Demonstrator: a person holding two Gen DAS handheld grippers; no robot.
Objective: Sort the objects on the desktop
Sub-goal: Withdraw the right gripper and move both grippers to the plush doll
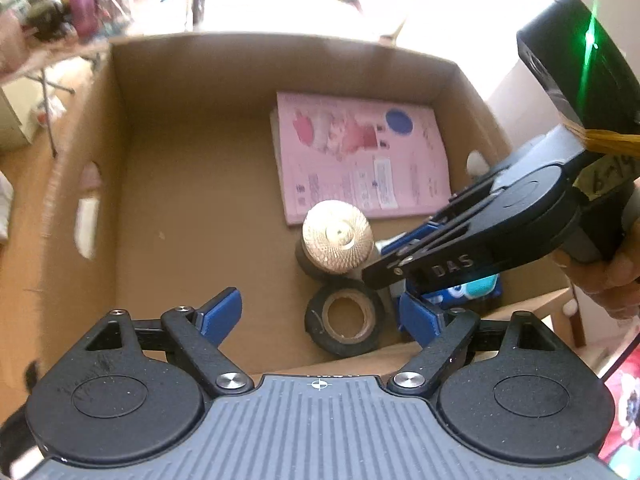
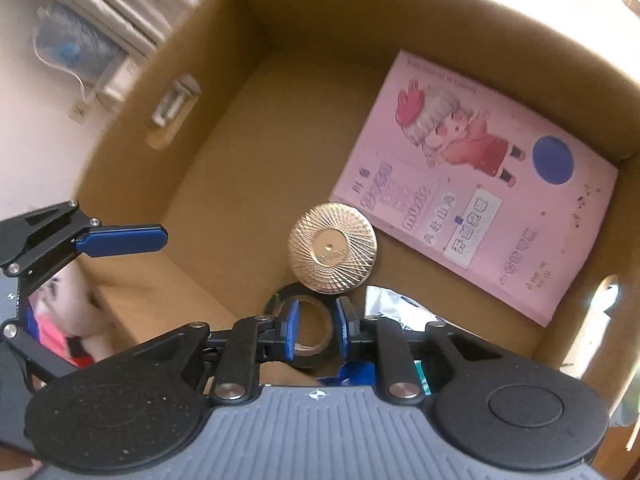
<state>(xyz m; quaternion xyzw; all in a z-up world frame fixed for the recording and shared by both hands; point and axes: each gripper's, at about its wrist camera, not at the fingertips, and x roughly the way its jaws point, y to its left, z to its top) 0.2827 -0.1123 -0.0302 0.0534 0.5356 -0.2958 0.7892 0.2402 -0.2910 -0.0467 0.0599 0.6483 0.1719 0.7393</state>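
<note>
An open cardboard box (image 1: 168, 80) (image 2: 280, 20) holds a pink booklet (image 1: 360, 160) (image 2: 460, 200) lying flat at its far right. In front of the booklet stands a spool with a gold, ribbed top (image 1: 338, 240) (image 2: 332, 248). A black tape roll (image 1: 344, 316) (image 2: 280, 298) lies flat beside it. A blue and silver packet (image 1: 472, 288) (image 2: 396, 308) rests against the near right wall. My left gripper (image 1: 320, 316) hangs open and empty over the box, the tape below between its fingers. My right gripper (image 2: 318, 330) (image 1: 384, 256) hovers over the tape with a narrow gap and grips nothing.
Each side wall of the box has a handle slot (image 1: 90, 200) (image 2: 176, 100). A hand (image 1: 616, 280) holds the right gripper. A cluttered table (image 1: 80, 8) stands beyond the box. The left half of the box floor (image 1: 192, 220) is bare cardboard.
</note>
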